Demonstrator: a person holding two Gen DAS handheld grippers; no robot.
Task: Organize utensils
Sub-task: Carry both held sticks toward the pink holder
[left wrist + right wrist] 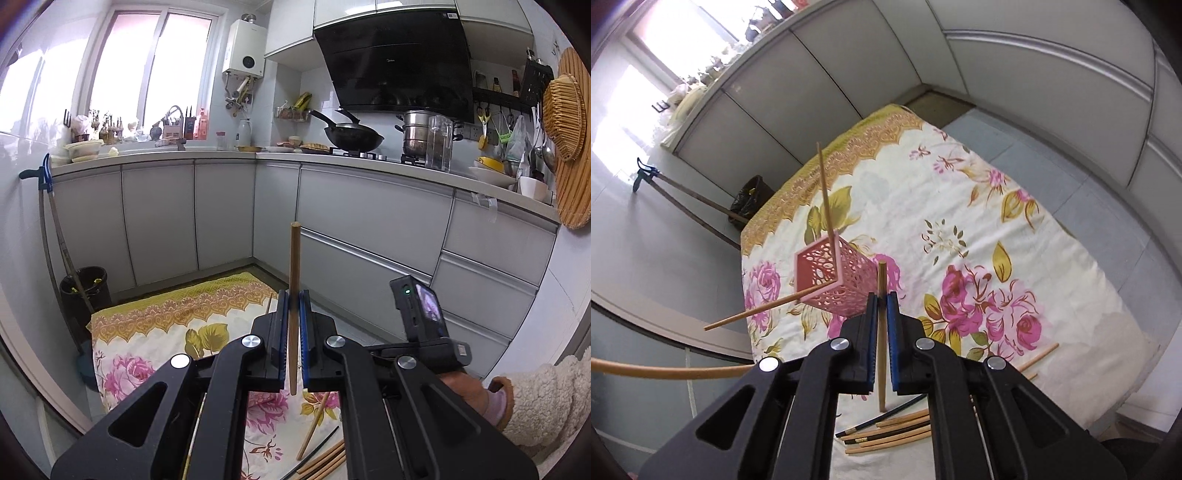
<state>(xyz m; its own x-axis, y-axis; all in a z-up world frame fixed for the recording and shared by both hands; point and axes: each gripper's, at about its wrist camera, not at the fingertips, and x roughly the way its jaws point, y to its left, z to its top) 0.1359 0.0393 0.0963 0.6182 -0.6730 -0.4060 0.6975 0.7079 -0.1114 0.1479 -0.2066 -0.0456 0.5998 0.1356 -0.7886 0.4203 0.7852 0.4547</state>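
My left gripper (294, 295) is shut on a wooden chopstick (294, 266) that stands upright between the blue pads, well above the floral cloth (147, 332). My right gripper (882, 295) is shut on another wooden chopstick (882, 280), just right of and near a pink perforated utensil holder (831, 277). The holder stands on the cloth (997, 240) with two chopsticks (827, 199) leaning out of it. Several loose chopsticks (886, 432), wooden and dark, lie on the cloth below my right gripper; some also show in the left wrist view (321, 458).
Grey kitchen cabinets (221, 214) ring the cloth. A black bin (85, 291) and a long-handled tool (55, 236) stand at the left wall. A wok (352, 138) and pot (417, 136) sit on the counter. A curved wooden stick (665, 371) crosses the lower left of the right wrist view.
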